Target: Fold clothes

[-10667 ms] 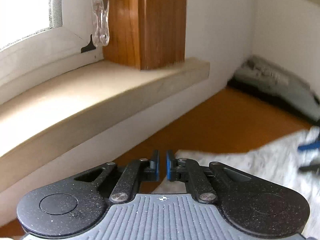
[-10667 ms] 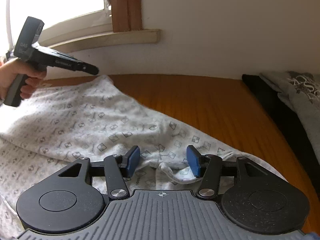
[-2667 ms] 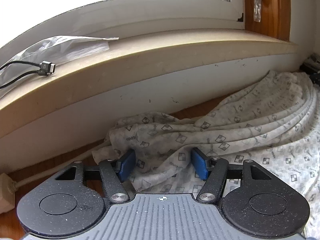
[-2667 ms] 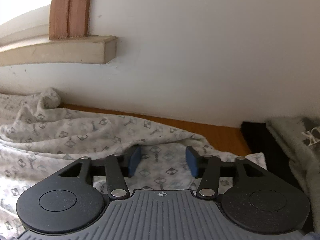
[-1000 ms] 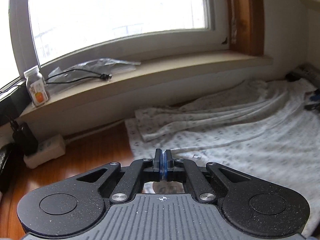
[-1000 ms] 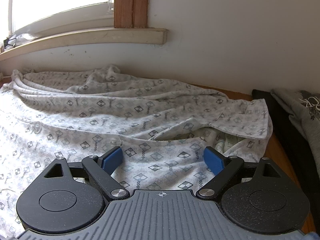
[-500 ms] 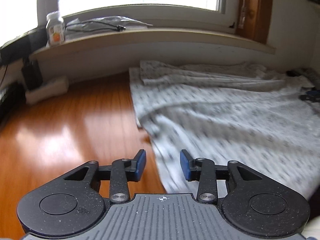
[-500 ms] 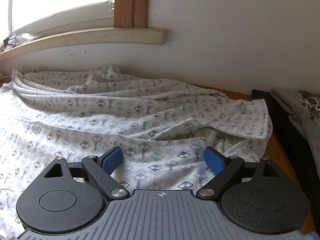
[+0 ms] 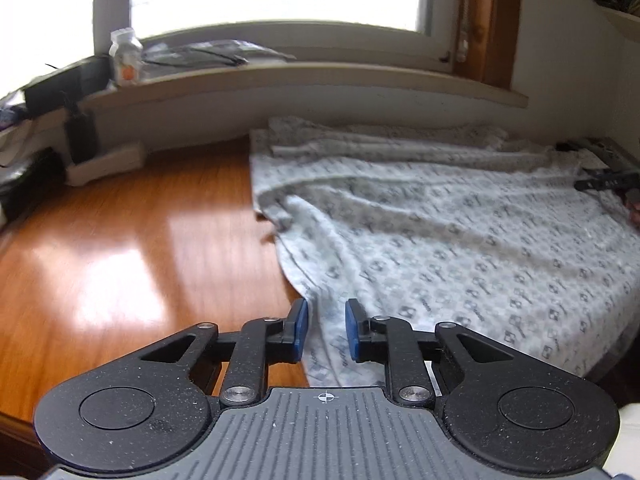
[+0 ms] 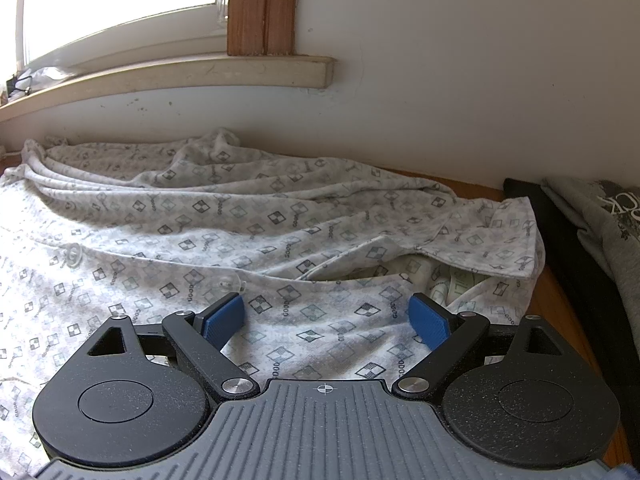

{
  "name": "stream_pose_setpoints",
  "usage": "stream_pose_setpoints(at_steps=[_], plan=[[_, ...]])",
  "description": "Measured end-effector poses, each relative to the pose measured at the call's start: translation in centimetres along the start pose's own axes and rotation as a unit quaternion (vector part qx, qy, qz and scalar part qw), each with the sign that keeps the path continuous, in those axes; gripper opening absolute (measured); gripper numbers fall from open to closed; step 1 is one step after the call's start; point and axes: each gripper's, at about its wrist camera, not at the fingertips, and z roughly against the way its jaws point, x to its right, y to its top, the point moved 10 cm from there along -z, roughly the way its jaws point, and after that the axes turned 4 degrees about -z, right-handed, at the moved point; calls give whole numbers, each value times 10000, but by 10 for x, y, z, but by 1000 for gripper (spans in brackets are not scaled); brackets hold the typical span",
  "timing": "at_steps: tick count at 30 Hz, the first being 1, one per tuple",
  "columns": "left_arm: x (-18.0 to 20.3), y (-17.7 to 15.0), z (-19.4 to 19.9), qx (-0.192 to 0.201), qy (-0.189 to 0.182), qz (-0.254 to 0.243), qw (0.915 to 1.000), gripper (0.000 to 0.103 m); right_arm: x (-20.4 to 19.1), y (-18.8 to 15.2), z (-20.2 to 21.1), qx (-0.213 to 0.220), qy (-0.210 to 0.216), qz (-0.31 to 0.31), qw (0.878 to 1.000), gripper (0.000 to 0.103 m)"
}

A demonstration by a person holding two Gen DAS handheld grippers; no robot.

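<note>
Garment: I see the white patterned button-up shirt (image 9: 460, 232) spread flat on the glossy orange-brown wooden surface (image 9: 120, 248), reaching the wall under the pale window sill (image 10: 200, 72).
Left claw (image 9: 326, 330): closing over the shirt's near left edge; cloth lies between the blue pads, not yet pinched.
Right claw (image 10: 326, 316): spread wide, empty, above the collar area.
Surroundings: grey printed garment (image 10: 600, 232) lying just beside the collar; small clear pill bottle (image 9: 126, 60) on the sill.

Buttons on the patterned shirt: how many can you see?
2. One clear round button sits left on the white patterned shirt; another lies near the middle. More may be hidden.
</note>
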Motion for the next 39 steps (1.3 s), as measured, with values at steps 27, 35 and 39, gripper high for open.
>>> stream_pose_setpoints(at_steps=[27,35,39], plan=[[-29,3,18,60,231,321,9992,21,0,0,0,-4,4,-7,10000,90],[28,21,-13,-13,-313,-421,9986,21,2,-7,39,253,141,188,9994,70],[29,15,-31,-210,-395,-475,9979,14,21,-35,74,58,390,-141,9991,44]])
